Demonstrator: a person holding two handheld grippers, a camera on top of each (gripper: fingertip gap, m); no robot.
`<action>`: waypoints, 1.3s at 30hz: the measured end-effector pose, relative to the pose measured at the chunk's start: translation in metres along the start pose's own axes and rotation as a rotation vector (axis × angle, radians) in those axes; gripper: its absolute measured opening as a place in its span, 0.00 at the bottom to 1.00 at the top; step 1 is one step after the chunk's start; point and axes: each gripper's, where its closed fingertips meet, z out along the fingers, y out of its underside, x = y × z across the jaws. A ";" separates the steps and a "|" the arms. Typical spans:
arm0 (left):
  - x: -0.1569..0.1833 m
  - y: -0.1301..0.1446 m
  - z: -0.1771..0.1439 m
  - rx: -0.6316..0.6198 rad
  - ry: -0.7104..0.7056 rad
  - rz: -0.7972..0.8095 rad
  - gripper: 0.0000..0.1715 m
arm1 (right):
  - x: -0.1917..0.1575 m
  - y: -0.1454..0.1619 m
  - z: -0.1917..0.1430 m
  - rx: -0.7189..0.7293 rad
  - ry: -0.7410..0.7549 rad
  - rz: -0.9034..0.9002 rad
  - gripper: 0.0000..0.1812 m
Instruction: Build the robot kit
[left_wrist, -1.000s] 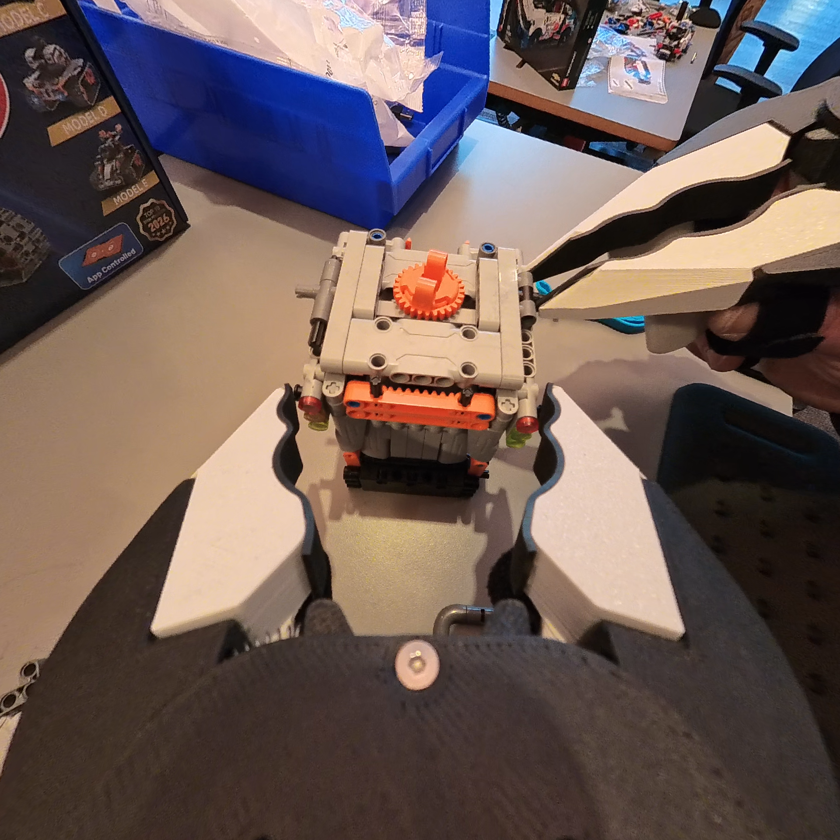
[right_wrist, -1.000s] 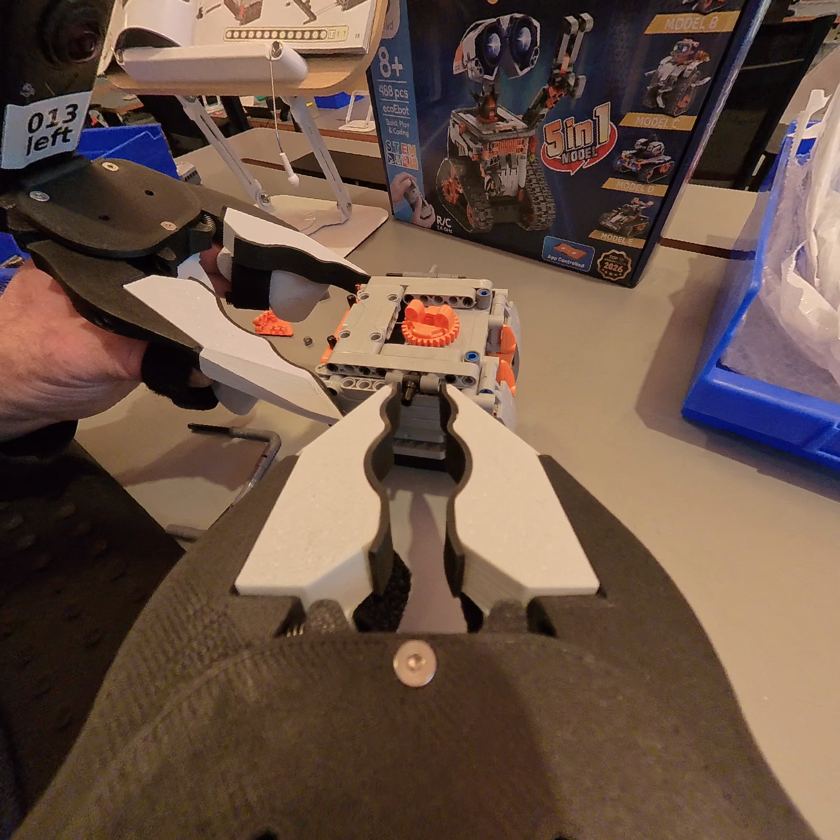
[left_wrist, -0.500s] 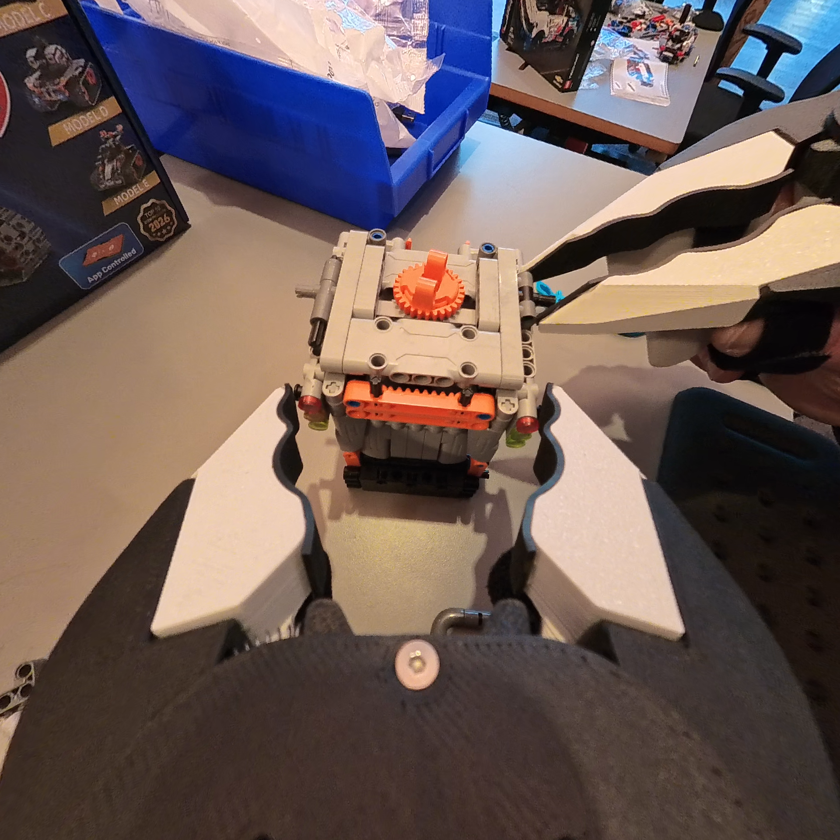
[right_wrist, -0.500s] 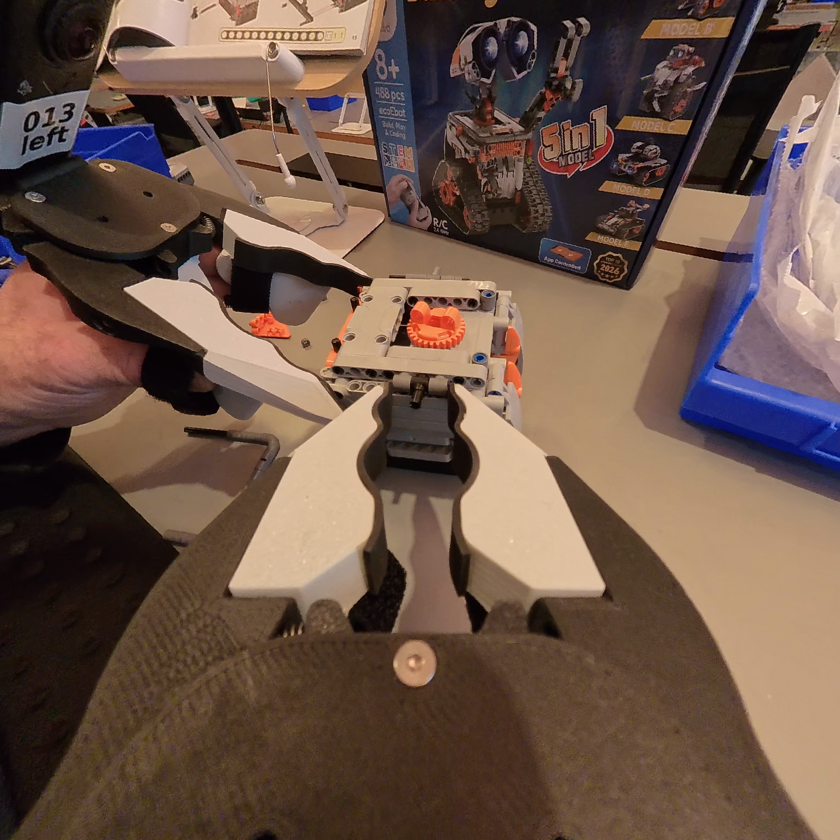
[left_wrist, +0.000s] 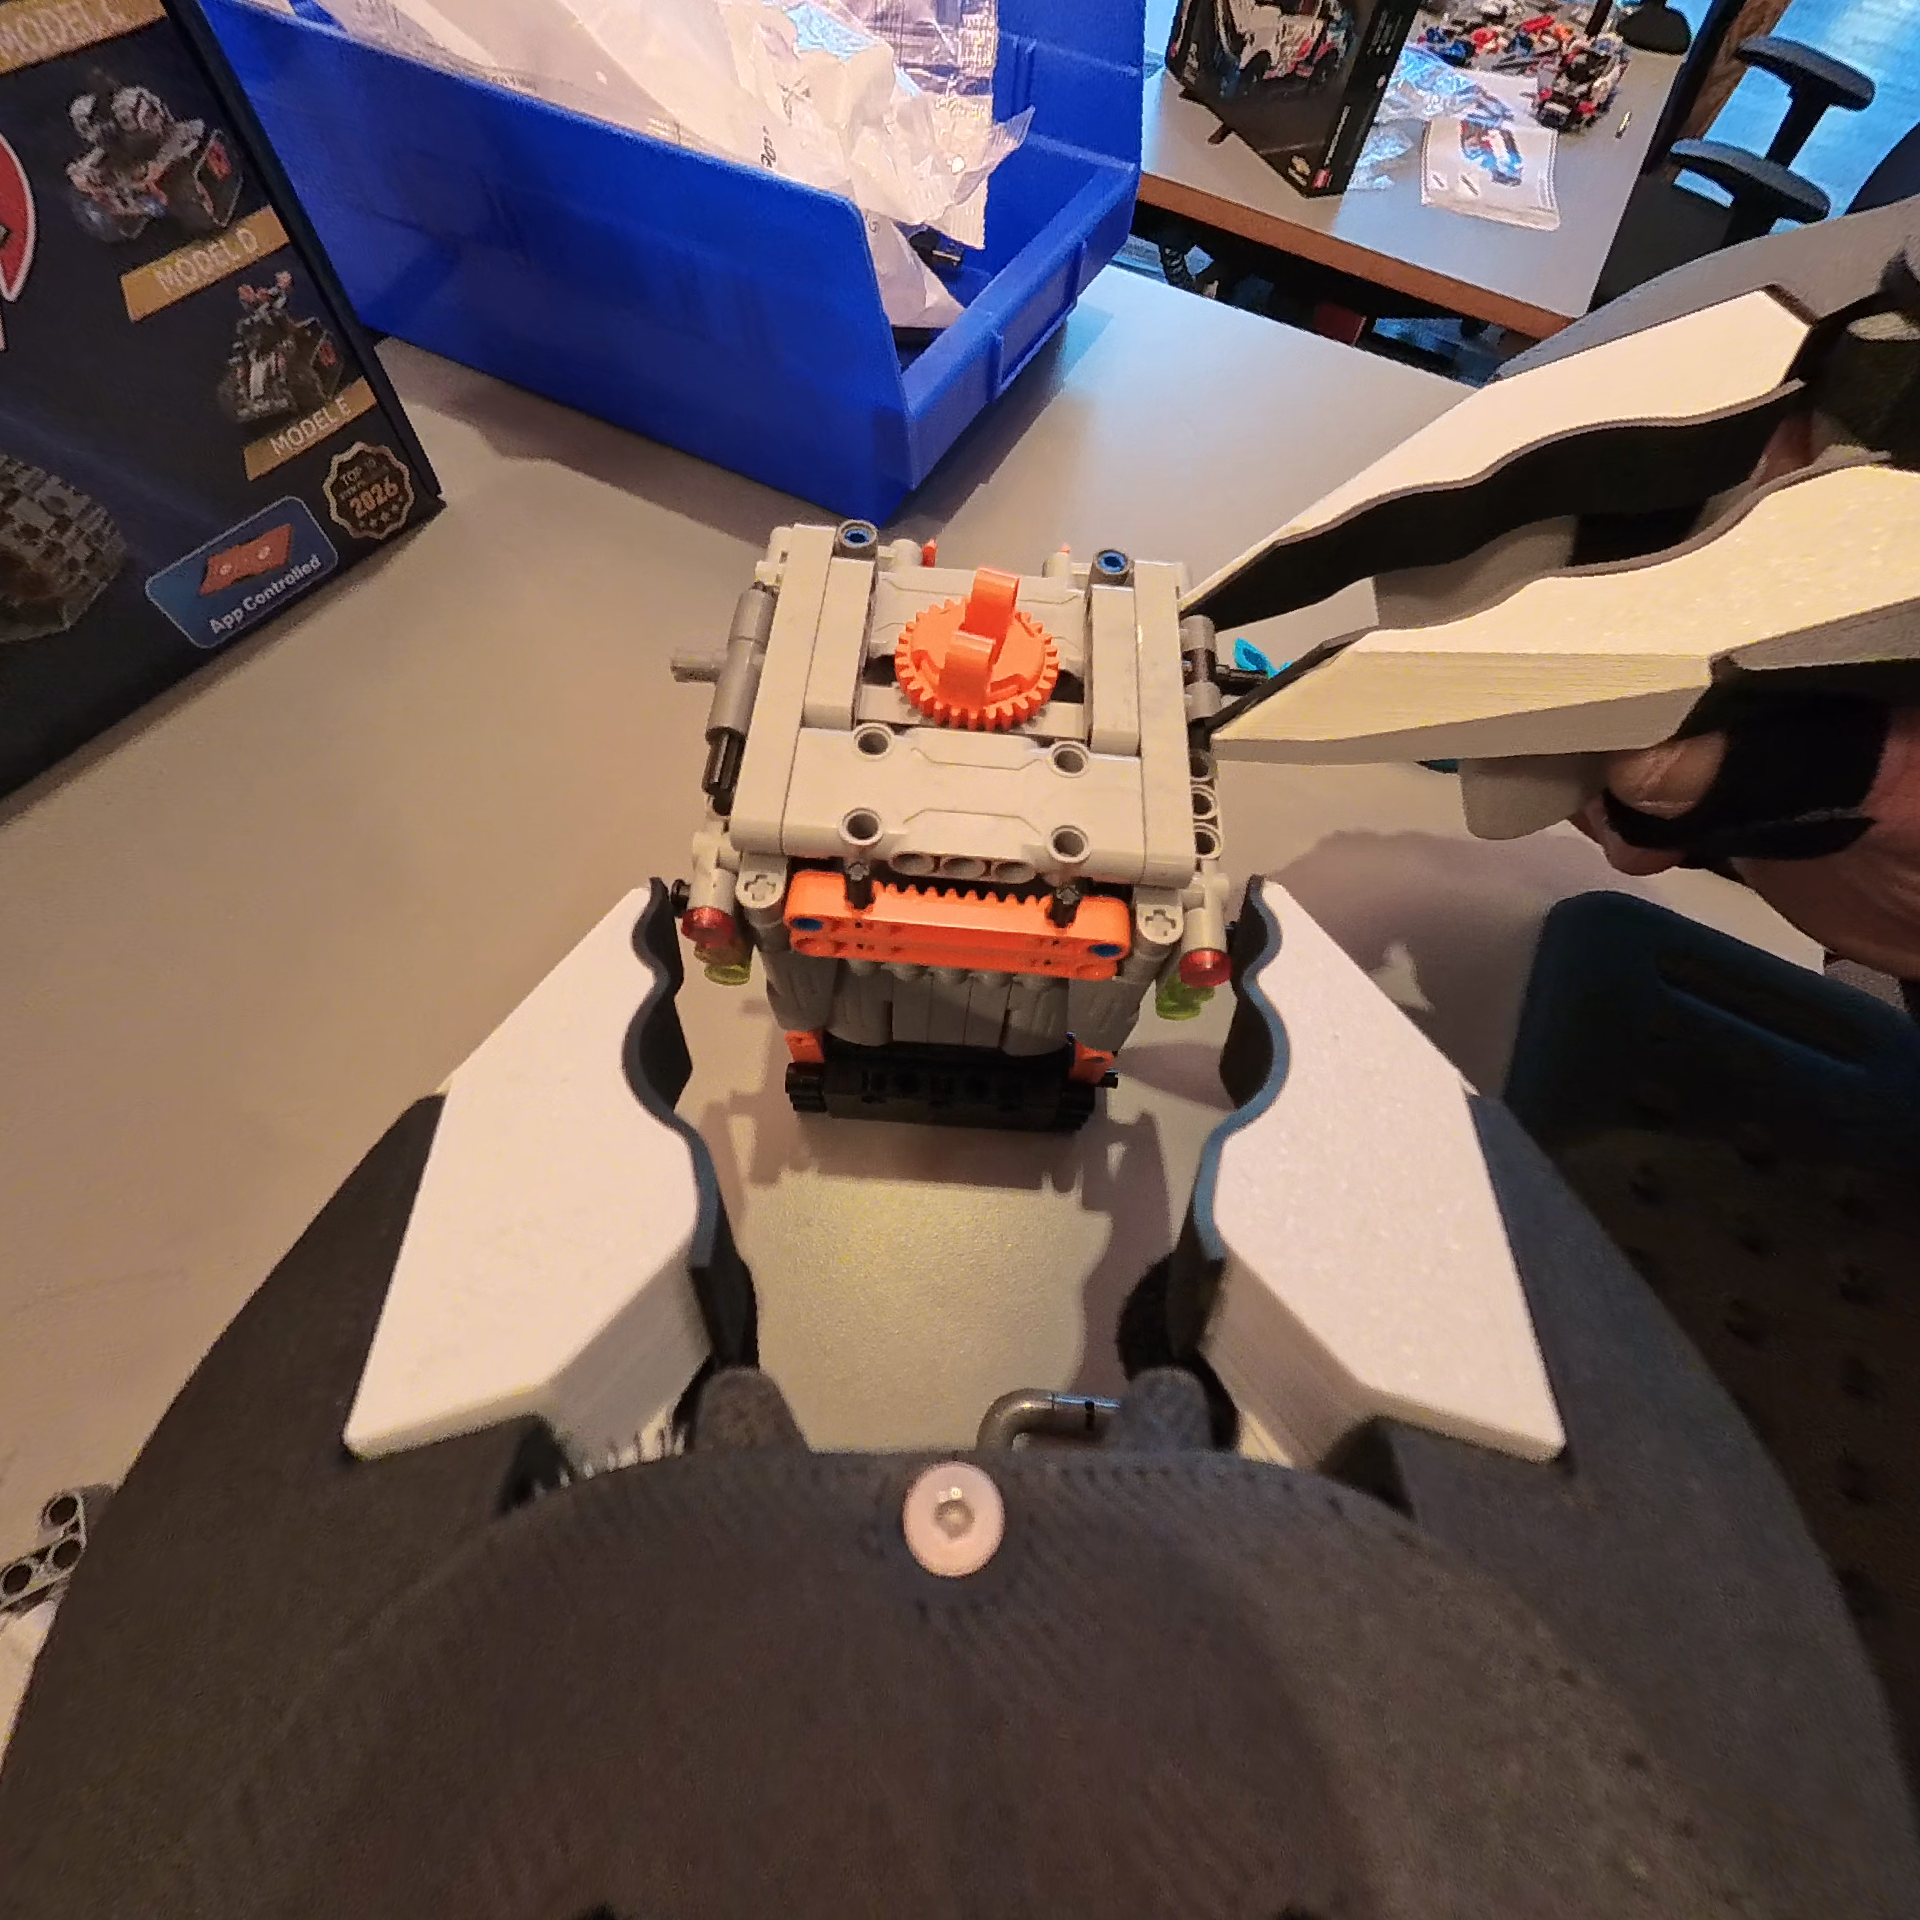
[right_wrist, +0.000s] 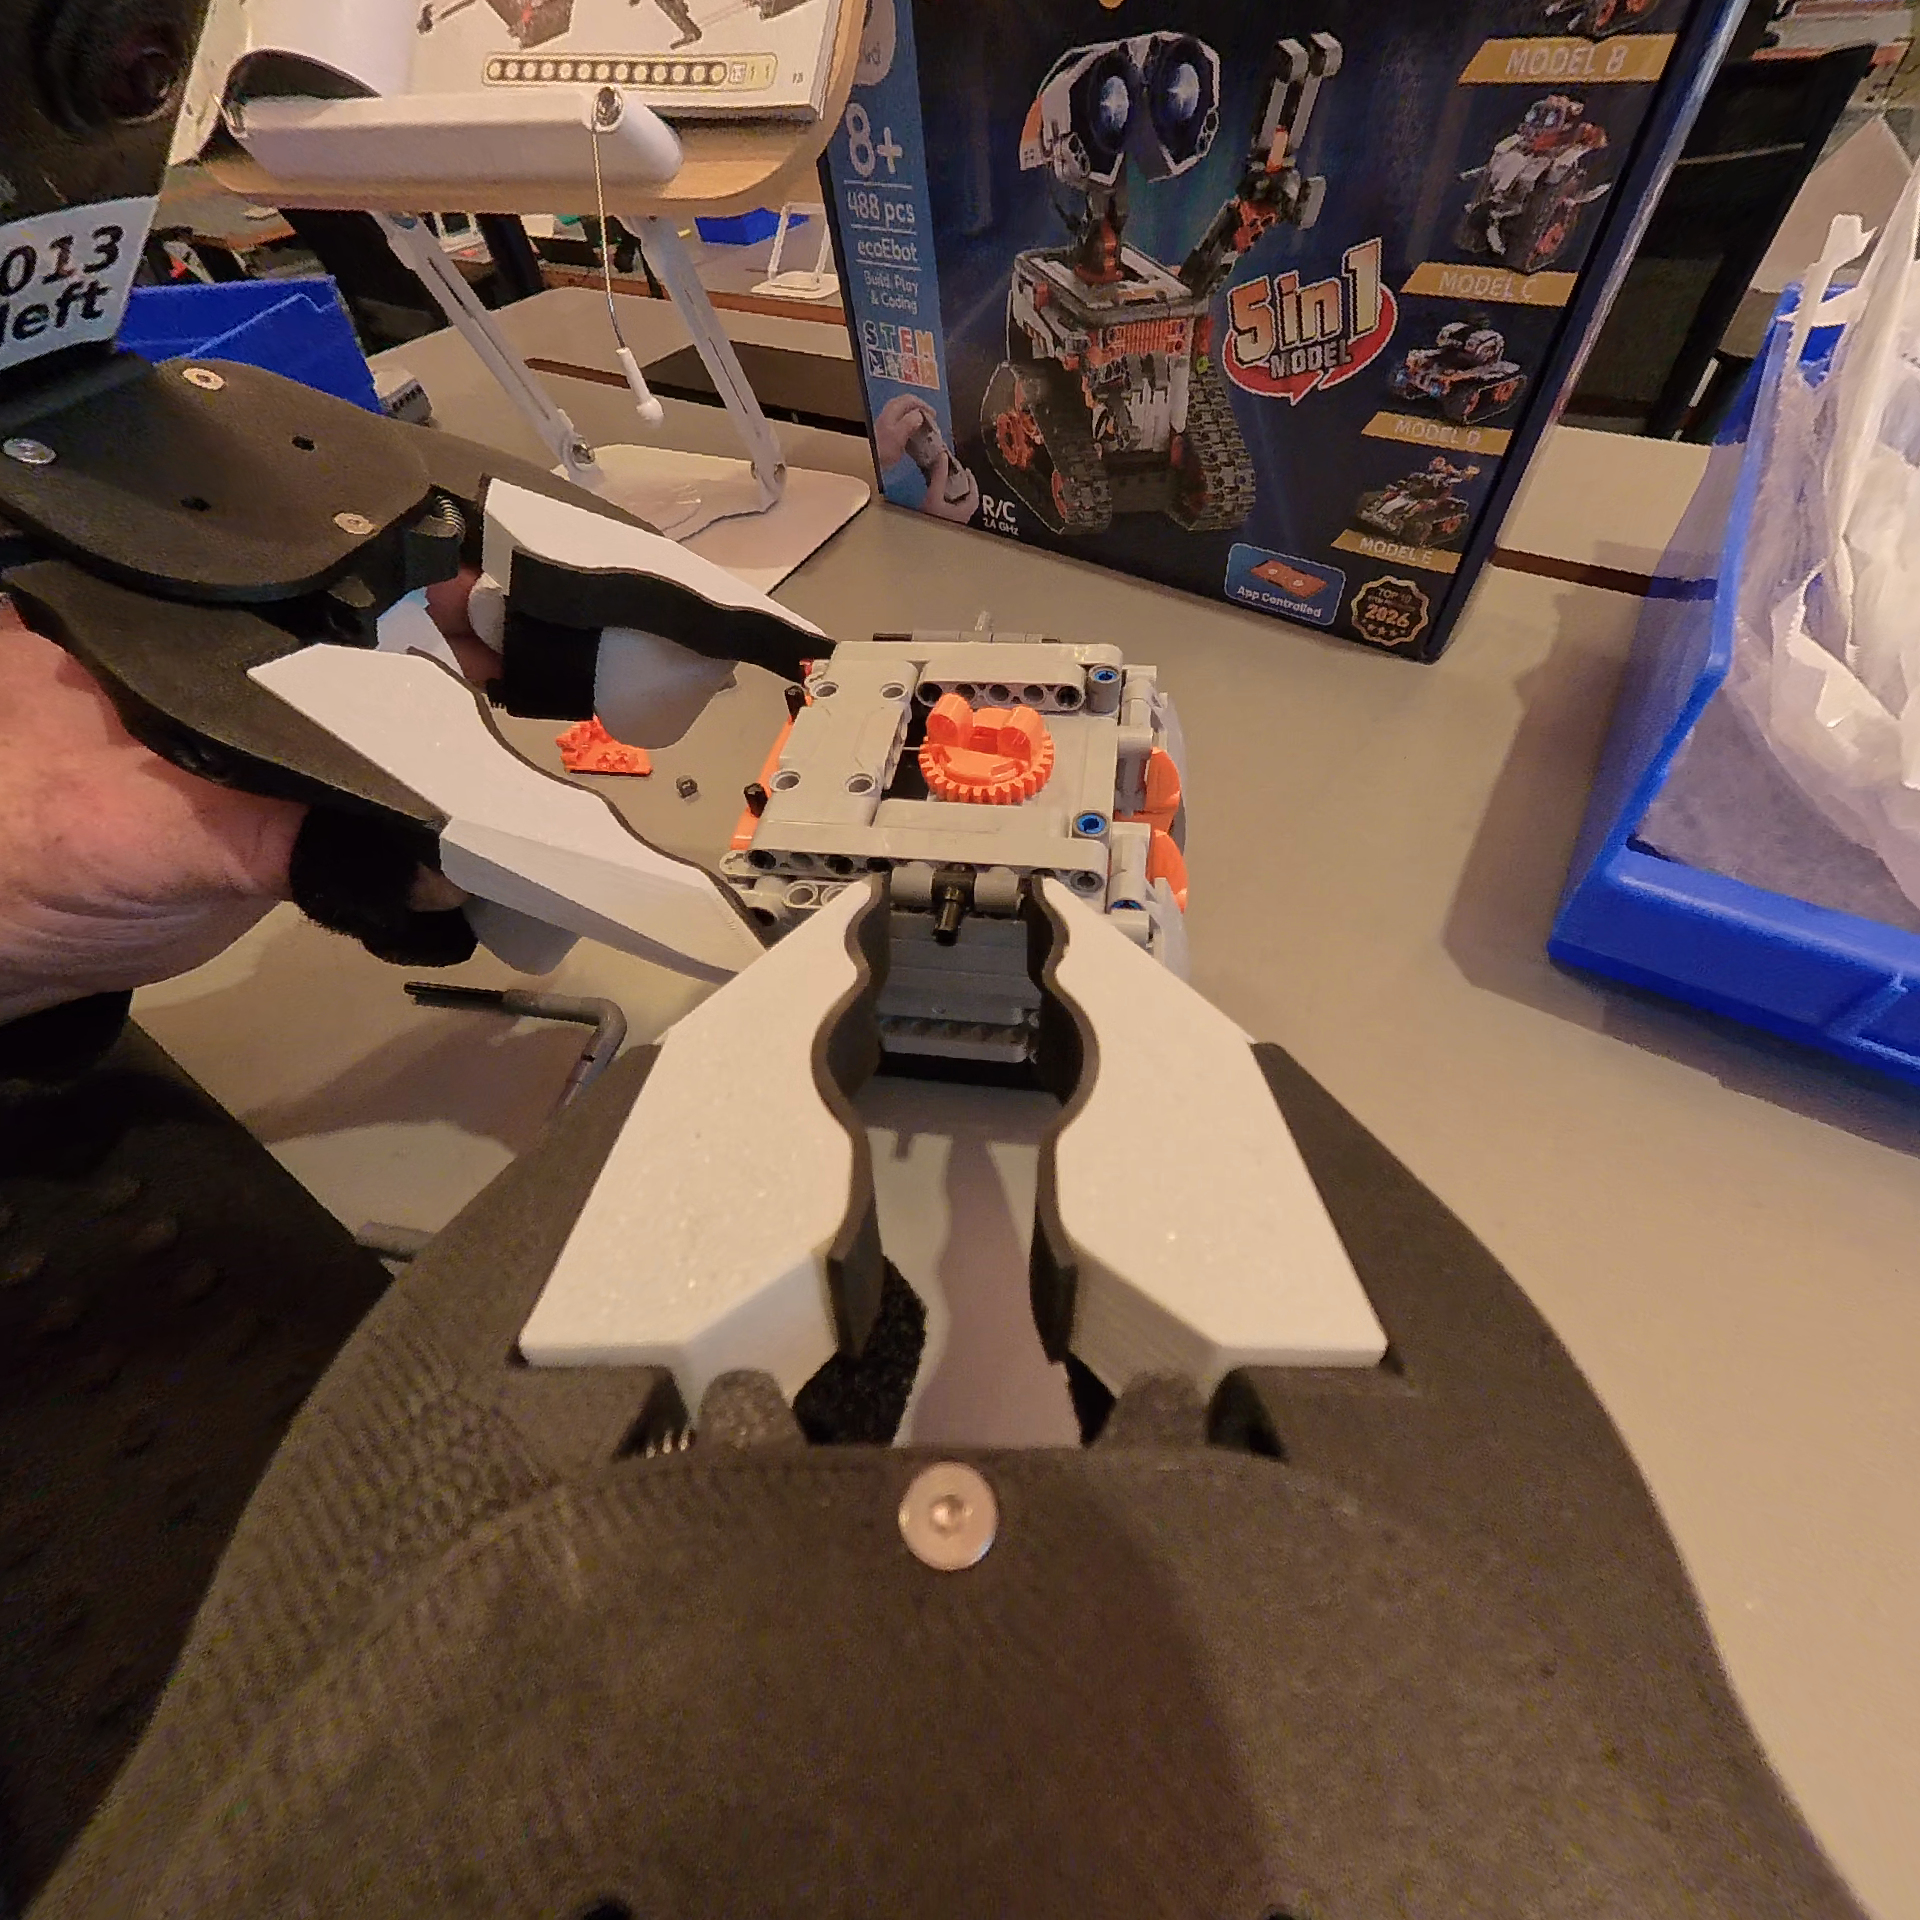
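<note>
A grey and orange brick-built model with an orange gear on top stands on the grey table. My left gripper is open, its fingers on either side of the model's near end by the red studs. My right gripper is open, its tips flanking a short black pin that sticks out of the model's side. The right gripper also shows in the left wrist view at the model's right side. The left gripper shows in the right wrist view, straddling the model.
A blue bin of plastic bags stands behind the model. A dark toy box and a booklet stand stand nearby. A bent metal key, a small orange part and grey beams lie on the table.
My right gripper's fingers have spread wider apart around the black pin. The left gripper and the model have stayed in place.
</note>
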 end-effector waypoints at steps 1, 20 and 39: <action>0.000 0.000 0.000 -0.001 0.000 -0.001 0.61 | 0.000 0.000 0.000 0.001 0.000 0.000 0.13; 0.007 0.001 -0.009 0.009 0.067 -0.027 0.55 | 0.010 0.000 -0.003 0.010 -0.140 0.037 0.12; 0.002 -0.004 -0.011 0.034 0.040 -0.031 0.56 | 0.013 0.001 -0.001 0.006 -0.109 0.029 0.12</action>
